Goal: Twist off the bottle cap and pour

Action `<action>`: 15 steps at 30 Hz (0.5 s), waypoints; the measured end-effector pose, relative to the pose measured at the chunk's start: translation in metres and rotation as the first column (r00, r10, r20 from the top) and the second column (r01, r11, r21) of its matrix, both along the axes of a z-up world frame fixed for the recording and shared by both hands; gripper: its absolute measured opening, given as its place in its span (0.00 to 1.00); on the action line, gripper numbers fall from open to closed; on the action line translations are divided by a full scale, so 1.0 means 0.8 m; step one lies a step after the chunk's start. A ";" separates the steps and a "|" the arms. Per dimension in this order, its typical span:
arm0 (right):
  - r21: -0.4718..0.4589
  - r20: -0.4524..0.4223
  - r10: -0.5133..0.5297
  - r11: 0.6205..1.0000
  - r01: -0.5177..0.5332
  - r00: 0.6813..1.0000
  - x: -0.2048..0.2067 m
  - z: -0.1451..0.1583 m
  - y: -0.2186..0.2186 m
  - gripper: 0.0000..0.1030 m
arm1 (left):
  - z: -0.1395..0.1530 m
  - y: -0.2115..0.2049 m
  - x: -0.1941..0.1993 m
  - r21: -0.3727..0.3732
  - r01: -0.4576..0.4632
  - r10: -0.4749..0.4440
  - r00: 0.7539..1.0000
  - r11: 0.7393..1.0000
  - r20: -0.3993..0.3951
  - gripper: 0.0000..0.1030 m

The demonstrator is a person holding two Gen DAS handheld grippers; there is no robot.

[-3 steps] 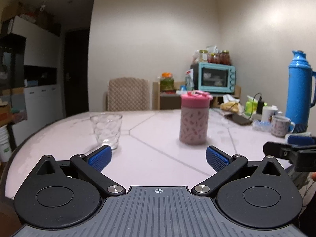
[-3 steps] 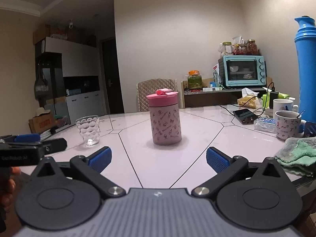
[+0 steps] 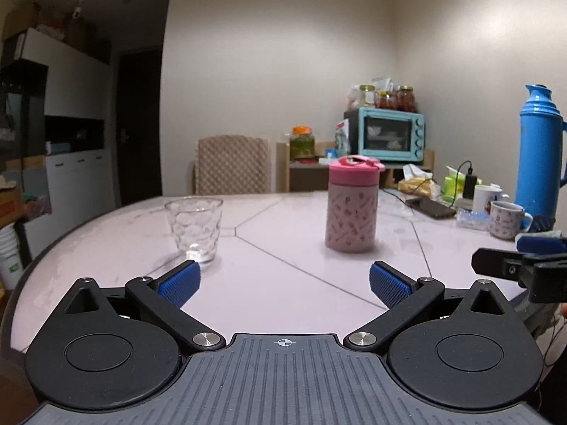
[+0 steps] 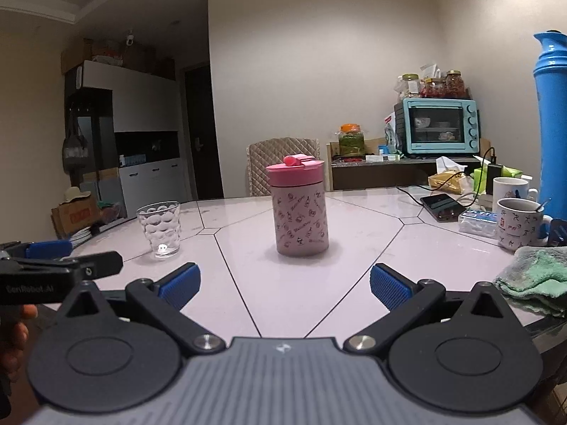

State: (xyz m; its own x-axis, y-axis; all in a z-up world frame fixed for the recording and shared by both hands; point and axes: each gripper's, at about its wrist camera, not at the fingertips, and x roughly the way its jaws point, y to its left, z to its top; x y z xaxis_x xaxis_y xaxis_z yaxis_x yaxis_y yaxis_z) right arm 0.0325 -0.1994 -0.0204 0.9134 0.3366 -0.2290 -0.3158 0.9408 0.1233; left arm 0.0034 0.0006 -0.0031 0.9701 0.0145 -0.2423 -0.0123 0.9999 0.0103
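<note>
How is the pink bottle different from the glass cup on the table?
The pink bottle is opaque with a printed pattern; the glass cup is clear and dimpled. The bottle is taller. The bottle is closed by its pink cap; the cup is open on top. Both stand upright on the table, ungripped.

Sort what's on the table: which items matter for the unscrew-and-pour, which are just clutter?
Job items:
pink-capped bottle, cap on, upright
empty glass, to its left
left gripper and right gripper, both open, holding nothing

Lying about:
blue thermos
two mugs
phone
green cloth
toaster oven and jars behind
</note>
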 end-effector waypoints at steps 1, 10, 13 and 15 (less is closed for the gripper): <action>0.006 0.001 -0.005 1.000 0.005 1.000 0.000 0.000 -0.002 1.00 | -0.001 0.000 0.001 -0.002 -0.003 0.003 1.000 1.000 -0.003 1.00; -0.026 -0.019 0.000 1.000 -0.001 1.000 0.004 -0.006 0.005 1.00 | -0.007 0.013 0.002 -0.015 -0.018 0.018 1.000 1.000 -0.017 1.00; -0.015 -0.017 -0.002 1.000 0.001 1.000 0.003 -0.001 0.004 1.00 | -0.007 0.013 0.003 -0.015 -0.021 0.021 1.000 1.000 -0.016 1.00; -0.017 -0.019 -0.002 1.000 0.002 1.000 0.004 -0.003 0.004 1.00 | -0.004 0.011 0.003 -0.013 -0.025 0.025 1.000 1.000 -0.016 1.00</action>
